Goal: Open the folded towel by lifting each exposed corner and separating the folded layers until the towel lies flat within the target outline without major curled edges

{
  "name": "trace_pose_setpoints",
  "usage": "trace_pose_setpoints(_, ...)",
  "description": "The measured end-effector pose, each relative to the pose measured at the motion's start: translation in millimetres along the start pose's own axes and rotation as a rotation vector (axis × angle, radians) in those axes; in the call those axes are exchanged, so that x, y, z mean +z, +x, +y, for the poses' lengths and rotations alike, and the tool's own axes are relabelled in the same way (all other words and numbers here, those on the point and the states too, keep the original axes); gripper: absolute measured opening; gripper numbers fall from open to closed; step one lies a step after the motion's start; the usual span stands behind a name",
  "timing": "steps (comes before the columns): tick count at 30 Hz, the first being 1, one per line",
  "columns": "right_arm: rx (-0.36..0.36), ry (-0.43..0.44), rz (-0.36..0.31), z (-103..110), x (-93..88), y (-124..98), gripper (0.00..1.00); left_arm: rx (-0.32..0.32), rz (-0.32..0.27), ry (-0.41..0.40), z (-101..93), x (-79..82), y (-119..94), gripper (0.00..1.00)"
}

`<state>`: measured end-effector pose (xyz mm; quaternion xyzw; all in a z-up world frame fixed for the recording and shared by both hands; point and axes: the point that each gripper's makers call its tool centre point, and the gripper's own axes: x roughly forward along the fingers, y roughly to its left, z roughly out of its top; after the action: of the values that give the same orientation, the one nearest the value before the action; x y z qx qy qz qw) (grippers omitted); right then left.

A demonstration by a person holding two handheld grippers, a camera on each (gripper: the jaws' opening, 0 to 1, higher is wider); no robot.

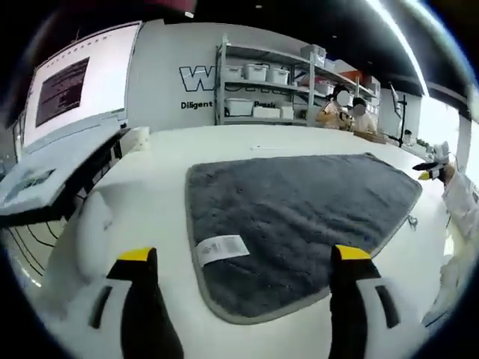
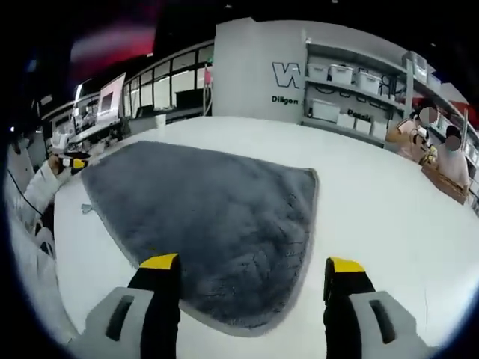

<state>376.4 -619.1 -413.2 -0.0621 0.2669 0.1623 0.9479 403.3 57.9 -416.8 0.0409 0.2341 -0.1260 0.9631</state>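
Note:
A dark grey towel (image 1: 299, 217) lies spread on the white table (image 1: 224, 146), with a white label (image 1: 221, 249) near its close corner. My left gripper (image 1: 243, 258) stands open just above that near edge, its yellow-tipped fingers (image 1: 136, 256) apart with nothing between them. In the right gripper view the same towel (image 2: 202, 217) lies flat, and my right gripper (image 2: 251, 265) hovers open over its near rounded corner. The other gripper's yellow tip (image 2: 75, 162) shows at the towel's far left corner, and likewise a yellow tip (image 1: 426, 174) at the far right in the left gripper view.
Shelves with white bins (image 1: 262, 90) stand behind the table. Two people (image 1: 344, 108) sit at the back right. A large screen (image 1: 75, 82) and a side desk (image 1: 37, 187) stand to the left. A white sleeve (image 2: 30, 191) shows at the table's left edge.

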Motion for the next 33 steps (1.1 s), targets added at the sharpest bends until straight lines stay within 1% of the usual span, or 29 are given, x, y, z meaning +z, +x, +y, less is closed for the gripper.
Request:
trace_pose_setpoints(1, -0.013, -0.006, 0.001, -0.4, -3.2, -3.6, 0.66, 0.03, -0.011, 0.014, 2.6, -1.2, -3.2, 0.91)
trace_pose_setpoints(2, -0.017, -0.012, 0.001, 0.3, -5.3, -6.3, 0.63, 0.035, -0.022, 0.027, 1.3, -2.0, -6.2, 0.88)
trace_pose_setpoints(4, -0.027, -0.008, 0.002, 0.4, -7.6, -9.4, 0.56, 0.045, -0.036, 0.018, 1.5, -2.7, -11.2, 0.82)
trace_pose_setpoints(5, -0.031, -0.014, 0.003, 1.7, -8.9, -11.4, 0.54, 0.043, -0.055, 0.014, 1.2, -1.4, -14.6, 0.79)
trace_pose_setpoints(7, -0.036, -0.028, -0.002, 4.5, -9.5, -13.9, 0.48, 0.022, -0.086, -0.002, -2.3, 1.5, -18.0, 0.73)
trace_pose_setpoints(9, -0.023, -0.037, -0.018, 8.9, -8.3, -14.9, 0.41, -0.005, -0.119, 0.017, -8.8, 4.4, -21.6, 0.61)
trace_pose_setpoints(10, -0.012, -0.036, -0.02, 11.4, -8.4, -14.5, 0.39, -0.011, -0.116, 0.019, -10.7, 3.6, -22.1, 0.56)
trace_pose_setpoints(11, 0.003, -0.027, -0.022, 14.9, -8.5, -13.1, 0.39, -0.024, -0.115, 0.019, -13.5, 3.2, -21.8, 0.54)
trace_pose_setpoints(13, 0.01, -0.028, -0.017, 18.8, -9.7, -10.7, 0.39, -0.054, -0.104, 0.012, -20.0, 1.0, -20.0, 0.55)
trace_pose_setpoints(15, 0.018, -0.038, -0.009, 22.3, -12.0, -8.1, 0.37, -0.052, -0.095, 0.022, -22.2, -2.2, -17.0, 0.54)
trace_pose_setpoints(19, 0.049, -0.025, 0.001, 29.1, -18.6, -2.7, 0.34, -0.058, -0.087, 0.021, -21.7, -6.6, -12.8, 0.44)
trace_pose_setpoints(22, 0.044, -0.014, 0.017, 29.2, -24.9, -2.1, 0.36, -0.079, -0.066, 0.005, -23.6, -13.2, -8.9, 0.45)
trace_pose_setpoints(25, 0.051, -0.013, 0.021, 30.6, -27.7, -2.9, 0.34, -0.088, -0.04, 0.009, -25.9, -20.9, -6.2, 0.4)
trace_pose_setpoints(27, 0.057, -0.006, 0.041, 30.3, -35.3, -1.3, 0.34, -0.087, -0.021, 0.017, -26.5, -26.9, -4.1, 0.39)
trace_pose_setpoints(28, 0.05, -0.005, 0.05, 28.5, -38.3, -0.9, 0.33, -0.083, -0.018, 0.021, -26.3, -28.8, -3.2, 0.39)
trace_pose_setpoints(29, 0.05, 0.01, 0.023, 28.3, -34.9, -1.4, 0.33, -0.081, -0.036, 0.015, -25.5, -26.3, -4.1, 0.39)
trace_pose_setpoints(33, 0.05, 0.024, 0.025, 29.3, -35.4, -2.0, 0.33, -0.073, -0.038, 0.013, -24.0, -26.2, -4.4, 0.38)
